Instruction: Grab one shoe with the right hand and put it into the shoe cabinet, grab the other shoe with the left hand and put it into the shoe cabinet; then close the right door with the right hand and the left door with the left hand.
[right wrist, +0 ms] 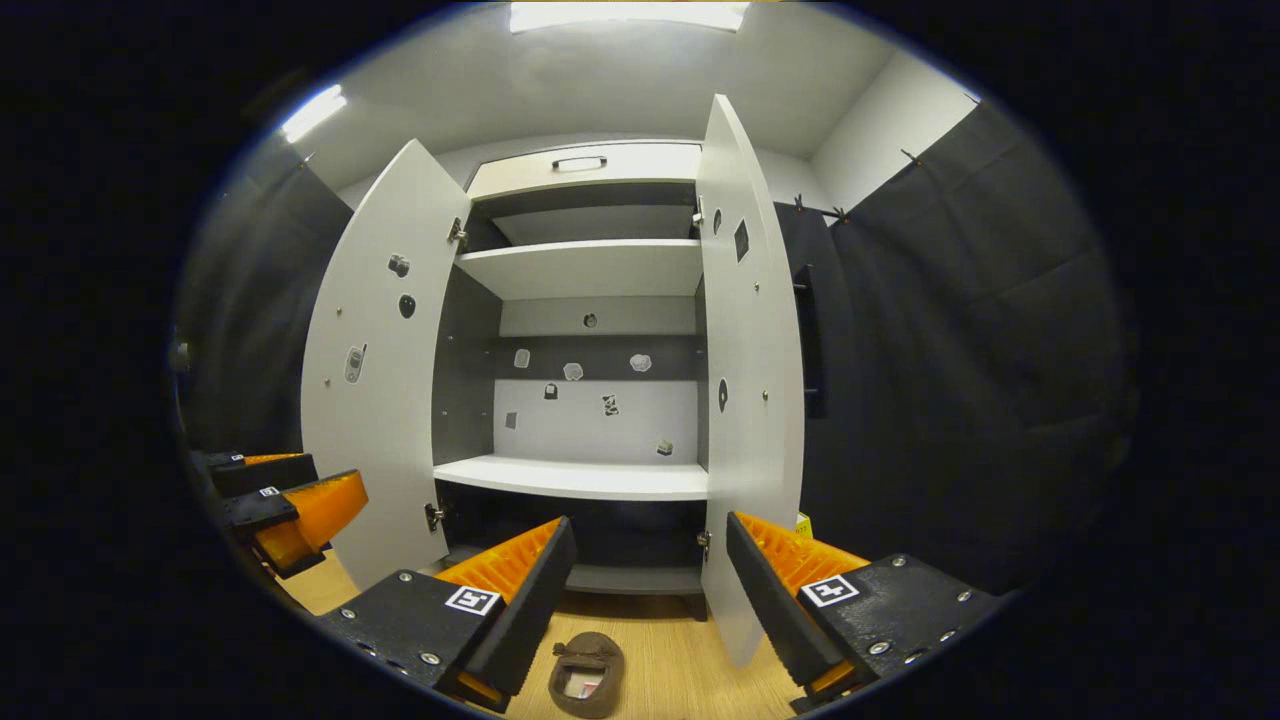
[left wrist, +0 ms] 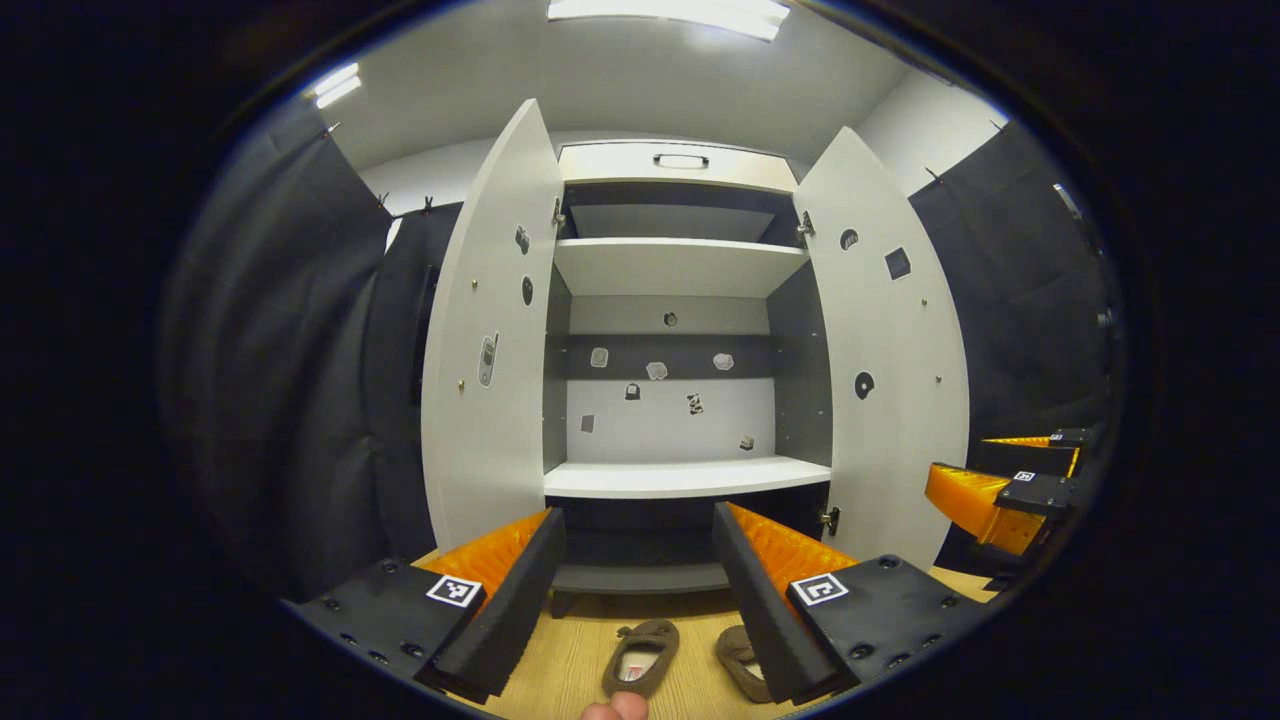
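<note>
A white shoe cabinet (left wrist: 680,478) (right wrist: 580,478) stands ahead with both doors swung open: left door (left wrist: 490,330) (right wrist: 375,360), right door (left wrist: 885,350) (right wrist: 748,350). Its shelves are bare. Two brown shoes lie on the wooden floor in front of it: one shoe (left wrist: 642,656) (right wrist: 586,674) between the fingers' line, the other shoe (left wrist: 738,655) partly hidden behind a finger of my left gripper. My left gripper (left wrist: 640,600) is open above them. My right gripper (right wrist: 640,600) is open above the shoe. Each gripper shows at the side of the other's view: right gripper (left wrist: 1010,490), left gripper (right wrist: 285,500).
Black cloth walls (left wrist: 300,350) (right wrist: 960,350) hang on both sides of the cabinet. The wooden floor (left wrist: 580,650) (right wrist: 680,660) runs up to the cabinet's base. A fingertip (left wrist: 615,708) shows at the bottom edge of the left gripper view.
</note>
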